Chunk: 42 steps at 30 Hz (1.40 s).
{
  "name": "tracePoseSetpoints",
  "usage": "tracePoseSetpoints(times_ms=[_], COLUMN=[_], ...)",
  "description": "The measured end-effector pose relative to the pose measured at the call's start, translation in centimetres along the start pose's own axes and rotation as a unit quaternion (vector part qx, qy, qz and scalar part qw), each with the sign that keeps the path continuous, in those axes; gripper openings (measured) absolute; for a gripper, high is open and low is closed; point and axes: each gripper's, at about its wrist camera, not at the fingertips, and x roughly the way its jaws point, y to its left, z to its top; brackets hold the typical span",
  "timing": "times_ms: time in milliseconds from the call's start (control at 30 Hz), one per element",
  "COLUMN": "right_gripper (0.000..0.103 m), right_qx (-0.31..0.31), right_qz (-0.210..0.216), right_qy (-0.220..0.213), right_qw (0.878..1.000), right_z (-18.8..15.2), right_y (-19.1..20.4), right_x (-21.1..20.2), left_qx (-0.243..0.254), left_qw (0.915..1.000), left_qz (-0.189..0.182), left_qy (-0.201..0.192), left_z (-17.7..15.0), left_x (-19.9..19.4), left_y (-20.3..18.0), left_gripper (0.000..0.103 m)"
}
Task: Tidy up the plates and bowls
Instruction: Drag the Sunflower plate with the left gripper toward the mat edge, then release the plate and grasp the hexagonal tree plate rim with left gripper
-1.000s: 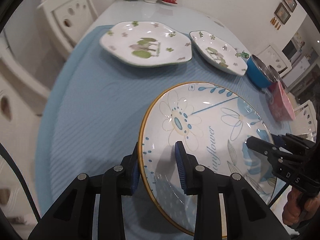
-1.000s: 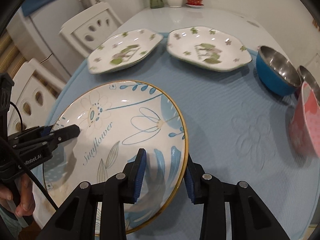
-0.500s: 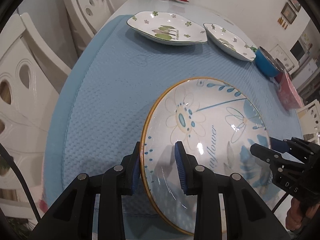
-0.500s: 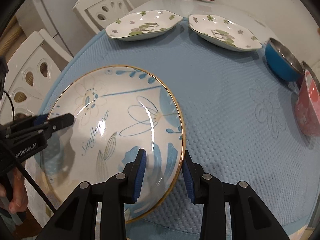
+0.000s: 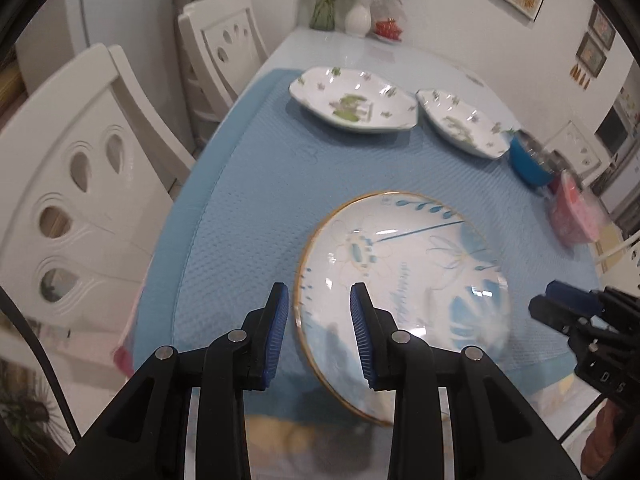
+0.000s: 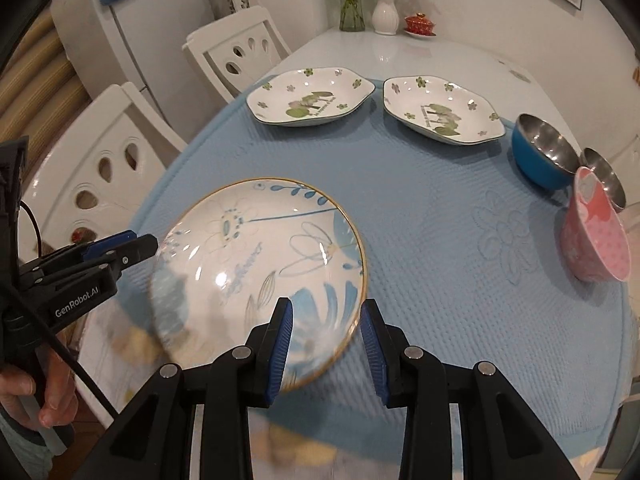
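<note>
A large round sunflower plate [image 5: 400,272] with a gold rim hangs tilted over the near edge of the blue mat [image 5: 248,200], held from both sides. My left gripper [image 5: 319,296] is shut on its left rim. My right gripper [image 6: 326,308] is shut on the right rim of the same plate [image 6: 256,248]. Each gripper shows in the other's view: the right gripper [image 5: 560,308] at the plate's far side, and the left gripper [image 6: 132,244] with a hand below it. Two white hexagonal clover plates [image 6: 308,96] [image 6: 440,114] lie side by side at the back of the mat.
A blue steel-lined bowl [image 6: 540,152], a second steel bowl [image 6: 604,176] and a pink bowl [image 6: 596,236] sit at the mat's right edge. White chairs [image 5: 80,184] stand close along the left. A vase [image 6: 386,16] and a red lidded cup [image 6: 418,24] stand at the table's far end.
Both grippers have drawn back toward the near table edge and risen, carrying the sunflower plate with them. The clover plates and bowls now look farther away.
</note>
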Motion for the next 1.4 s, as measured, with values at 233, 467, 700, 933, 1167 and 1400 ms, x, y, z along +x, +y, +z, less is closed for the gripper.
tracePoseSetpoints(times_ms=[233, 467, 700, 933, 1167, 1400], right_gripper=[0.050, 0.054, 0.054, 0.056, 0.058, 0.058], right_qx=[0.004, -0.001, 0.015, 0.044, 0.094, 0.136], right_qz=[0.002, 0.014, 0.013, 0.001, -0.006, -0.015], right_qy=[-0.009, -0.036, -0.040, -0.057, -0.051, -0.048], right_qw=[1.000, 0.999, 0.999, 0.997, 0.994, 0.989], right_z=[-2.3, -4.2, -3.2, 1.6, 6.9, 12.2], right_y=[-0.4, 0.3, 0.5, 1.4, 1.0, -0.4], right_x=[-6.0, -9.4, -10.0, -8.7, -5.0, -0.4], left_qx=[0.001, 0.016, 0.019, 0.031, 0.017, 0.030], left_qw=[0.9980, 0.9926, 0.9879, 0.9854, 0.9862, 0.9873], left_qz=[-0.025, -0.027, -0.037, -0.040, -0.047, -0.065], left_qy=[-0.059, -0.117, -0.149, -0.162, -0.158, -0.142], left_z=[-0.2, -0.4, 0.8, 4.6, 9.9, 16.0], left_x=[-6.9, -12.5, -15.1, -14.6, -11.4, -6.0], left_y=[-4.6, -7.9, -7.1, -3.8, 1.6, 3.9], left_gripper=[0.039, 0.072, 0.072, 0.072, 0.073, 0.073])
